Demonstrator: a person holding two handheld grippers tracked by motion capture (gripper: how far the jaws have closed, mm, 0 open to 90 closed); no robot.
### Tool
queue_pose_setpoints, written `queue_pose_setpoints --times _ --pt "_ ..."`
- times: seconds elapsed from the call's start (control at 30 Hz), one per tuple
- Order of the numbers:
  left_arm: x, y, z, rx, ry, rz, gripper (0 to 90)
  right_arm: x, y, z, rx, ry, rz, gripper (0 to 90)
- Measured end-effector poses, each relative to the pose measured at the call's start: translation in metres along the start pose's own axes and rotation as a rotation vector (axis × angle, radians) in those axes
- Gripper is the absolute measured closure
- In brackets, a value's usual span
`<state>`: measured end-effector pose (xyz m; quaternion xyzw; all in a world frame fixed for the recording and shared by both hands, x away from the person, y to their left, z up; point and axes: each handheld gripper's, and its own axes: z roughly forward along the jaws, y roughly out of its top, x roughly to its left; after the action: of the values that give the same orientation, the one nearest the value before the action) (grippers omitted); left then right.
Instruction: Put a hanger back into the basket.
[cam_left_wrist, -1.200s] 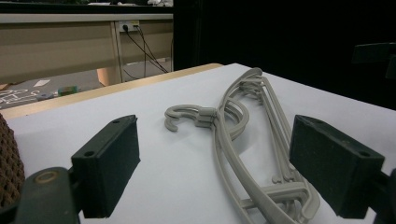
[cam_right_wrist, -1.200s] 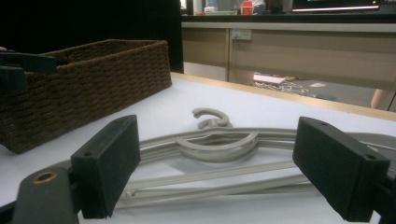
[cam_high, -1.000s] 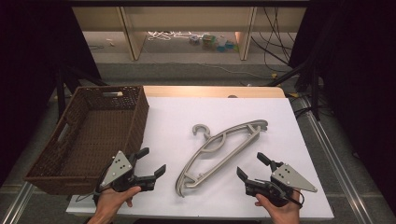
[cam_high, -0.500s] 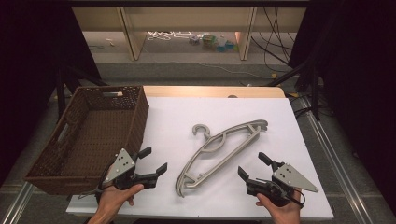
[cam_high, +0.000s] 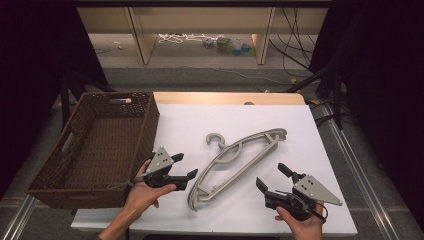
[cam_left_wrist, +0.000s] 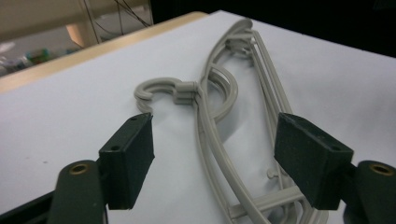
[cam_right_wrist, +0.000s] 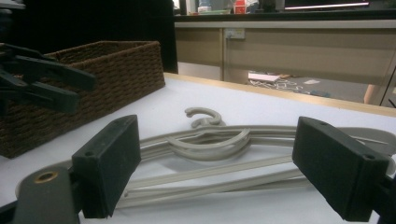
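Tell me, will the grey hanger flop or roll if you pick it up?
Probably not. The hanger looks like stiff moulded plastic with thin open bars, so likely rigid and light. It lies flat on the white table, so it should slide rather than roll; smooth bars may slip.

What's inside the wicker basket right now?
The wicker basket looks empty: bare woven floor and a handle slot in the far wall. The near wall hides the strip of floor right behind it.

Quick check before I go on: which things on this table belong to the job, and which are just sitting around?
In the job:
- grey plastic clothes hanger, flat on the white table top
- left tool, jaws just closing, nothing gripped
- right tool, open

Lying about:
- brown woven wicker basket
- clutter on the floor beyond
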<state>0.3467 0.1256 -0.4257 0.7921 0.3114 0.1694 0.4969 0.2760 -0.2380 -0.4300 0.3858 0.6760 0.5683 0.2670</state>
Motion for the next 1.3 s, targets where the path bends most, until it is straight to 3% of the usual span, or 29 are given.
queue_pose_setpoints --times 0.13,0.2,0.27,0.3,0.33,0.5,0.6,0.63,0.83,0.87,0.97,1.03,1.2,1.27,1.3 --pt "0.001 0.010 0.020 0.070 -0.006 0.025 33.2 0.000 0.000 0.000 0.000 0.001 0.002 16.4" --pt "0.003 0.013 0.034 0.114 -0.037 0.029 34.0 0.000 0.000 0.000 -0.003 0.003 0.000 16.4" --pt "0.000 0.015 0.041 0.142 -0.029 0.022 36.9 -0.001 0.000 0.001 -0.018 0.006 -0.002 16.8" --pt "-0.003 0.016 0.045 0.159 -0.019 0.034 38.1 -0.001 0.000 -0.001 -0.003 0.001 0.002 16.9" --pt "-0.004 0.017 0.047 0.177 -0.012 0.041 38.2 -0.002 0.000 0.000 -0.022 -0.002 0.000 16.9" --pt "0.000 0.017 0.061 0.235 -0.026 0.016 39.7 -0.002 0.001 -0.002 -0.014 0.005 0.003 17.1" --pt "0.001 0.016 0.066 0.260 -0.027 0.032 41.2 -0.001 0.001 -0.002 -0.014 0.006 0.006 17.1" --pt "0.001 0.017 0.071 0.288 -0.032 0.042 42.8 -0.001 0.001 -0.002 -0.011 0.007 0.007 17.1" --pt "0.004 0.021 0.086 0.337 -0.032 0.047 49.2 0.000 0.000 0.000 -0.031 0.014 0.012 17.1" --pt "0.004 0.022 0.088 0.354 -0.035 0.071 50.9 0.000 0.000 -0.001 -0.019 0.003 0.005 17.1" --pt "0.004 0.025 0.094 0.384 -0.037 0.088 54.4 -0.001 0.000 -0.001 -0.016 0.003 0.008 17.1" --pt "0.004 0.026 0.098 0.390 -0.035 0.082 57.9 -0.001 0.000 -0.001 -0.014 0.004 0.008 17.1" --pt "0.008 0.024 0.105 0.465 -0.049 0.086 61.0 0.000 0.000 -0.001 -0.019 0.010 0.006 17.4" --pt "0.008 0.022 0.107 0.454 -0.037 0.076 63.0 -0.001 0.000 -0.002 0.002 0.009 0.012 17.4" --pt "0.011 0.022 0.109 0.459 -0.051 0.049 64.1 -0.001 0.000 -0.001 0.002 0.010 0.011 17.4"
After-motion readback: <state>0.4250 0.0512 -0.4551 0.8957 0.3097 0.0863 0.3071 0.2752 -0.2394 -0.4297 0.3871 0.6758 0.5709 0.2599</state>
